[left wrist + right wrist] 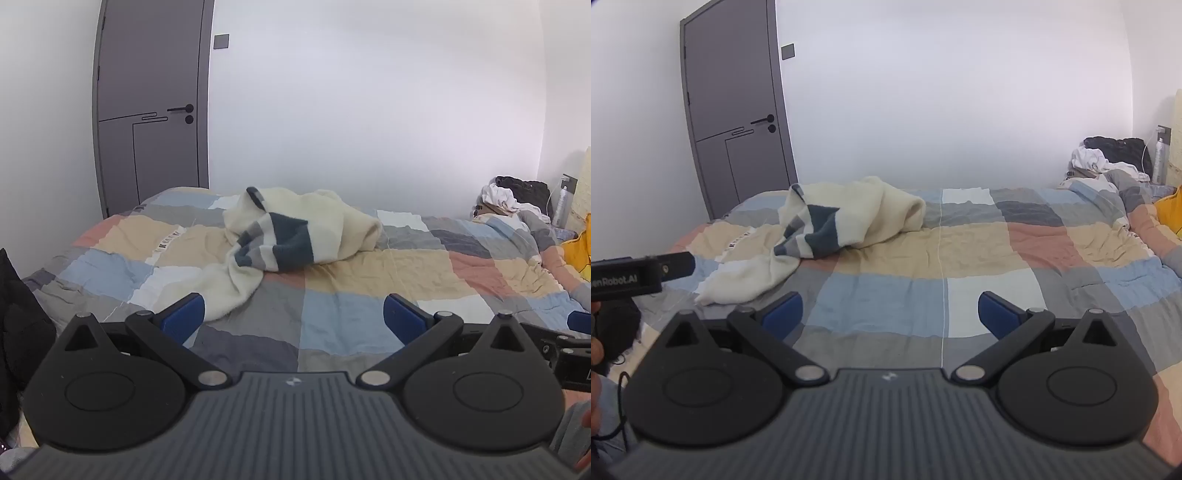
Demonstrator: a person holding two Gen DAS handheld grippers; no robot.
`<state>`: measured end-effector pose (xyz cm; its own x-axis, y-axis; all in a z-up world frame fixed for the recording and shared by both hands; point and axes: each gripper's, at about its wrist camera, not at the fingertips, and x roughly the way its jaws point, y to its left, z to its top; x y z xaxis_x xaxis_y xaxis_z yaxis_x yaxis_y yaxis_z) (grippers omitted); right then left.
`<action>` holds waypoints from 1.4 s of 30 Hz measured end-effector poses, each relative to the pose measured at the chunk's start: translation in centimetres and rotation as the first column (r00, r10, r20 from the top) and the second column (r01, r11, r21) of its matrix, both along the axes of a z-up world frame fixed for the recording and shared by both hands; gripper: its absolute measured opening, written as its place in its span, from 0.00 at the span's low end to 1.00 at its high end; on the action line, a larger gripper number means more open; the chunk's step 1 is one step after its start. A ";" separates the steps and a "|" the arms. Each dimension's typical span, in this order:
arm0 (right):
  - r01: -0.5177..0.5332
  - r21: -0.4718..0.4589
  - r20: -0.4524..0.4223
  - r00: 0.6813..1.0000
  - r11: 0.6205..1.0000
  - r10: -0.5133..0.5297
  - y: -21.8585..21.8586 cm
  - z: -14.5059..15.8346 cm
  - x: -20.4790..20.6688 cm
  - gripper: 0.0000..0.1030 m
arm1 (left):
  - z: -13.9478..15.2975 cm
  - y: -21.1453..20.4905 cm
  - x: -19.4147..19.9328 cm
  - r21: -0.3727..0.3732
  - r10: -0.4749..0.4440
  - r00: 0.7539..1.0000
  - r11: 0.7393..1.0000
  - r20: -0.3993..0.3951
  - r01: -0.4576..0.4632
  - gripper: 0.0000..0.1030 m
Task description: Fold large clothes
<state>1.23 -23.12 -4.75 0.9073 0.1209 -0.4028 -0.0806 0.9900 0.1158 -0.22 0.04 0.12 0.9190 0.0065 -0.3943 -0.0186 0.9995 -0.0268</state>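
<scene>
crumpled fuzzy cream sweater [295, 229] on checked quilt [351, 314].

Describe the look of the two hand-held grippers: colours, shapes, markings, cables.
The left hand-held gripper and the right hand-held gripper look alike: ribbed dark-grey body, two round black discs with pointed tops, black linkage arms on silver pivots, blue fingertip pads. The left one's side carries white lettering. A thin black cable hangs near it.

Two matching black handheld grippers with blue pads

Each ribbed dark-grey body [291, 424] carries two round black discs, silver pivot pins and angled black links; white lettering is printed on the left gripper [628, 280]; a grey sleeve [572, 428] is worn.
</scene>
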 end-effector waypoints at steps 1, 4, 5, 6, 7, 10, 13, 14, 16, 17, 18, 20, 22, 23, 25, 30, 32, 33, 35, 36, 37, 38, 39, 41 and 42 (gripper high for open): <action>0.000 -0.001 0.001 1.000 1.000 0.000 0.0 0.0 0.0 1.00 | 0.0 0.1 0.1 -0.010 -0.002 1.000 1.000 -0.012 0.002 1.00; 0.000 0.000 0.002 1.000 1.000 0.000 0.0 -0.2 0.1 1.00 | -0.1 0.2 0.3 -0.007 -0.002 1.000 1.000 -0.023 0.002 1.00; 0.001 -0.001 0.001 1.000 1.000 -0.001 0.0 -0.2 0.1 1.00 | -0.1 0.0 0.6 -0.001 -0.001 1.000 1.000 -0.019 0.001 1.00; 0.001 -0.002 0.001 1.000 1.000 -0.001 0.0 -0.2 0.1 1.00 | -0.2 0.1 0.7 0.002 0.003 1.000 1.000 -0.016 -0.003 1.00; 0.001 -0.006 0.003 1.000 1.000 -0.001 0.0 -0.2 0.1 1.00 | -0.2 0.1 0.8 0.001 0.004 1.000 1.000 -0.017 -0.004 1.00; 0.004 0.001 -0.005 1.000 1.000 -0.004 -0.5 -0.1 0.2 1.00 | -0.3 -0.3 1.0 -0.002 -0.001 1.000 1.000 -0.015 0.001 1.00; 0.004 0.008 -0.011 1.000 1.000 -0.004 -0.2 -0.5 0.3 1.00 | -0.3 -0.4 0.0 -0.002 -0.008 1.000 1.000 -0.006 0.008 1.00; 0.004 0.011 -0.010 1.000 1.000 -0.004 -0.2 -0.2 0.0 1.00 | -0.4 -0.4 -0.1 -0.002 -0.011 1.000 1.000 -0.005 0.011 1.00; 0.004 0.015 -0.014 1.000 1.000 -0.004 0.0 -0.3 0.1 1.00 | -0.4 -0.3 -0.1 0.000 -0.011 1.000 1.000 -0.003 0.011 1.00; 0.005 0.018 -0.018 1.000 1.000 -0.004 -0.2 -0.3 0.2 1.00 | -0.2 -0.3 -0.1 0.002 -0.012 1.000 1.000 -0.002 0.012 1.00; 0.006 0.021 -0.021 1.000 1.000 -0.005 -0.2 -0.2 0.3 1.00 | -0.2 -0.2 -0.1 0.006 -0.012 1.000 1.000 -0.003 0.012 1.00; 0.006 0.022 -0.021 1.000 1.000 -0.005 -0.3 -0.1 0.3 1.00 | -0.2 -0.3 0.0 0.008 -0.012 1.000 1.000 -0.006 0.012 1.00; 0.007 0.022 -0.022 1.000 1.000 -0.006 -0.3 -0.2 0.3 1.00 | -0.3 -0.4 0.0 0.008 -0.010 1.000 1.000 -0.007 0.010 1.00; 0.008 0.021 -0.022 1.000 1.000 -0.007 -0.3 -0.2 0.3 1.00 | -0.3 -0.5 0.1 0.008 -0.010 1.000 1.000 -0.007 0.010 1.00; 0.008 0.018 -0.024 1.000 1.000 -0.007 -0.3 -0.2 0.3 1.00 | -0.4 -0.5 0.2 0.008 -0.010 1.000 1.000 -0.007 0.010 1.00; 0.014 0.026 -0.032 0.999 1.000 -0.013 -0.4 -0.3 0.4 1.00 | -0.3 -0.4 0.2 0.007 -0.011 1.000 1.000 -0.007 0.011 1.00; 0.018 0.027 -0.033 0.999 0.999 -0.017 -0.4 -0.2 0.4 1.00 | -0.3 -0.5 0.2 0.008 -0.010 1.000 1.000 -0.007 0.010 1.00; 0.019 0.026 -0.032 0.999 0.999 -0.018 -0.4 -0.2 0.4 1.00 | -0.3 -0.5 0.2 0.009 -0.010 1.000 1.000 -0.007 0.011 1.00; 0.016 0.025 -0.034 0.999 1.000 -0.015 -0.4 -0.1 0.5 1.00 | -0.4 -0.5 0.3 0.013 -0.012 1.000 1.000 -0.011 0.012 1.00; 0.016 0.024 -0.035 0.999 1.000 -0.015 -0.4 -0.1 0.4 1.00 | -0.4 -0.5 0.3 0.014 -0.014 1.000 1.000 -0.012 0.014 1.00; 0.016 0.023 -0.035 0.999 1.000 -0.016 -0.4 -0.1 0.5 1.00 | -0.4 -0.5 0.3 0.014 -0.015 1.000 1.000 -0.011 0.015 1.00; 0.017 0.023 -0.034 0.999 1.000 -0.016 -0.4 -0.1 0.4 1.00 | -0.4 -0.5 0.3 0.014 -0.016 1.000 1.000 -0.010 0.017 1.00; 0.019 0.022 -0.033 0.999 1.000 -0.018 -0.4 -0.1 0.4 1.00 | -0.4 -0.6 0.3 0.014 -0.018 1.000 1.000 -0.011 0.018 1.00; 0.025 0.024 -0.029 0.999 0.999 -0.024 -0.4 -0.1 0.4 1.00 | -0.5 -0.6 0.4 0.014 -0.021 1.000 1.000 -0.011 0.021 1.00; 0.028 0.026 -0.027 0.999 0.999 -0.027 -0.5 -0.2 0.3 1.00 | -0.5 -0.6 0.4 0.014 -0.021 1.000 1.000 -0.011 0.022 1.00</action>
<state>1.53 -23.58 -4.96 0.8995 0.1073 -0.4235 -0.0501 0.9883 0.1440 0.17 -0.57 -0.36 0.9145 -0.0074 -0.4045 0.0027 0.9999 -0.0122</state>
